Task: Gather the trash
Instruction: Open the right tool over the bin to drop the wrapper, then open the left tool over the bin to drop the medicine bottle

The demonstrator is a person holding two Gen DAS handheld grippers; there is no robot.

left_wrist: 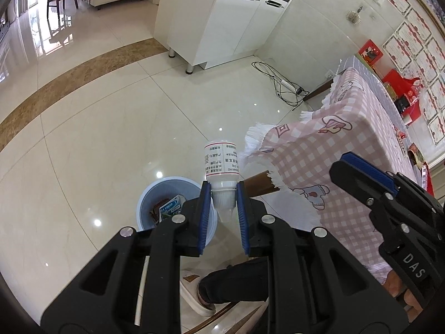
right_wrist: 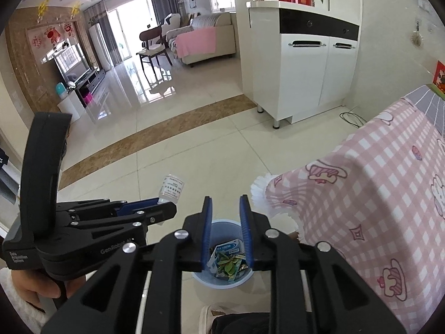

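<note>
My left gripper is shut on the ribbed cap of a small white labelled bottle, which sticks out past the fingertips. Below it on the floor stands a light blue bin. In the right wrist view the same bin lies straight under my right gripper. That gripper is open with nothing between its blue pads. Inside the bin are a blue and white carton and green leaves. The left gripper with the bottle hangs just left of the bin.
A table under a pink checked cloth with a white fringe stands close to the right of the bin. A white cabinet is at the back, with cables on the floor beside it. A slippered foot is below the grippers.
</note>
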